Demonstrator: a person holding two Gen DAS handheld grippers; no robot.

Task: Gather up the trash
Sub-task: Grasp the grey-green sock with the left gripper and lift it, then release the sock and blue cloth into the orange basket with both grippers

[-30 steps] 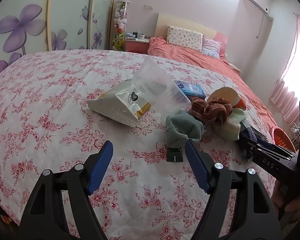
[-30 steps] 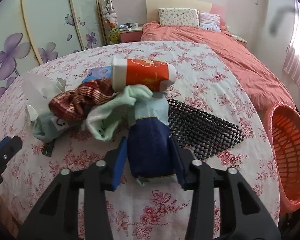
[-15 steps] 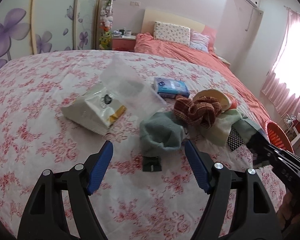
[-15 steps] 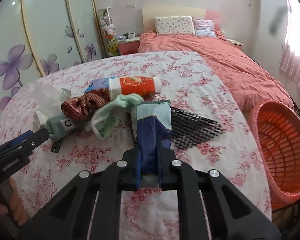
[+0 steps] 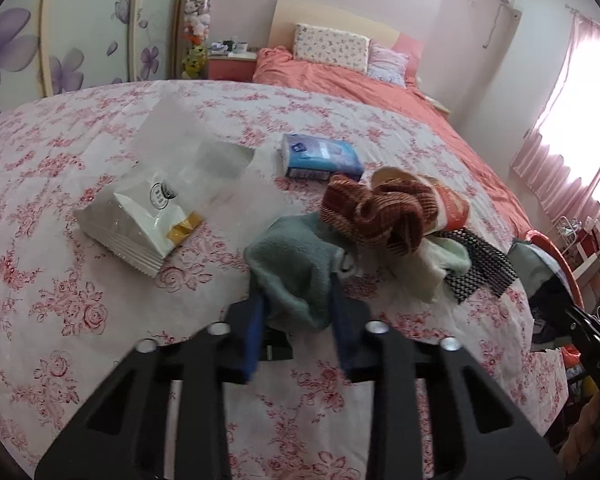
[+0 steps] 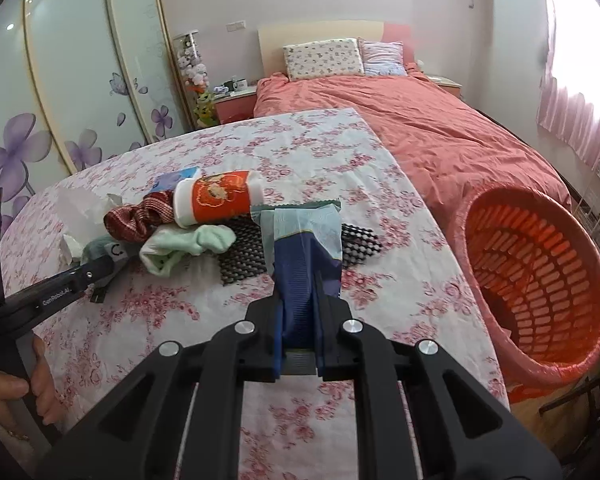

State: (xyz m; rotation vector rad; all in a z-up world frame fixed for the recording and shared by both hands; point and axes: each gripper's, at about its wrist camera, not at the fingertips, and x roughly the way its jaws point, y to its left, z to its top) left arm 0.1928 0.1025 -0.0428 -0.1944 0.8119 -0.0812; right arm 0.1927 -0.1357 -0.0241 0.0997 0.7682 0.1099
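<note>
Left gripper (image 5: 296, 320) closing around grey-green sock (image 5: 296, 268). Right gripper (image 6: 298, 320) pinching blue wrapper (image 6: 304, 256) beside orange basket (image 6: 540, 280)

The left gripper's fingers (image 5: 252, 332) are smeared by motion blur; pad contact with the grey-green sock (image 5: 296, 276) cannot be told. The black tag (image 5: 276, 346) beneath it is mostly hidden. The orange basket (image 6: 540, 280) is cut off at the right edge. Items on the far nightstand (image 6: 236, 100) are too small to identify.

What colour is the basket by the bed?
Orange-red basket, clearest in the right wrist view.
</note>
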